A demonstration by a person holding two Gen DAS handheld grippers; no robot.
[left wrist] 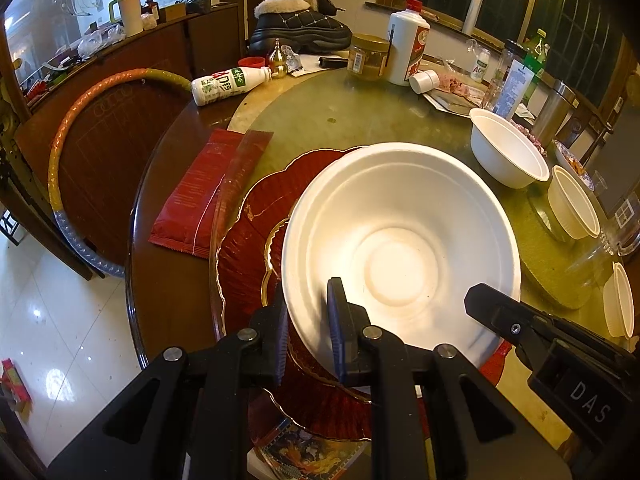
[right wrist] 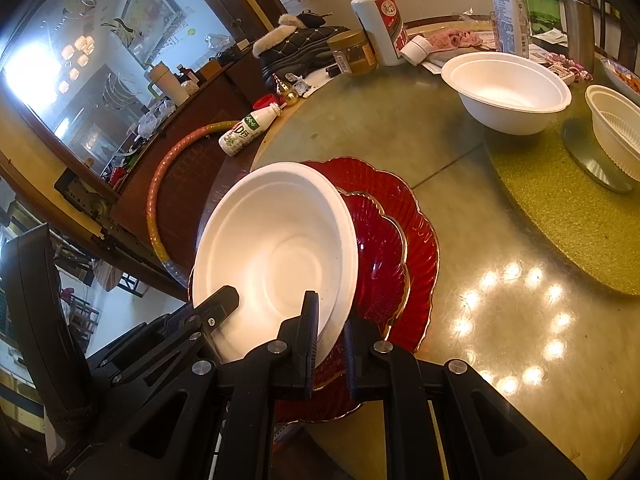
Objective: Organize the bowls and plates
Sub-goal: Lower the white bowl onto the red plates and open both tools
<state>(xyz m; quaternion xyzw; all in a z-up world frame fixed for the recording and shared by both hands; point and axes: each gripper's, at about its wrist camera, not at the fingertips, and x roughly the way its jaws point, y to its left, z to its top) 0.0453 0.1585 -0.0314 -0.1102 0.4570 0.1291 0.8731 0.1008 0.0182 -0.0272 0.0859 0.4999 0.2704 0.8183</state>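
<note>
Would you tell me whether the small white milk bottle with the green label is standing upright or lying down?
Lying down: the small white milk bottle rests on its side near the table's edge.

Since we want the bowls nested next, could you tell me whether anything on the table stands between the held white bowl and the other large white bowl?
Nothing visible does. Both tongs, left and right, grip the white bowl over the red plates. The table between it and the other white bowl lies bare.
</note>
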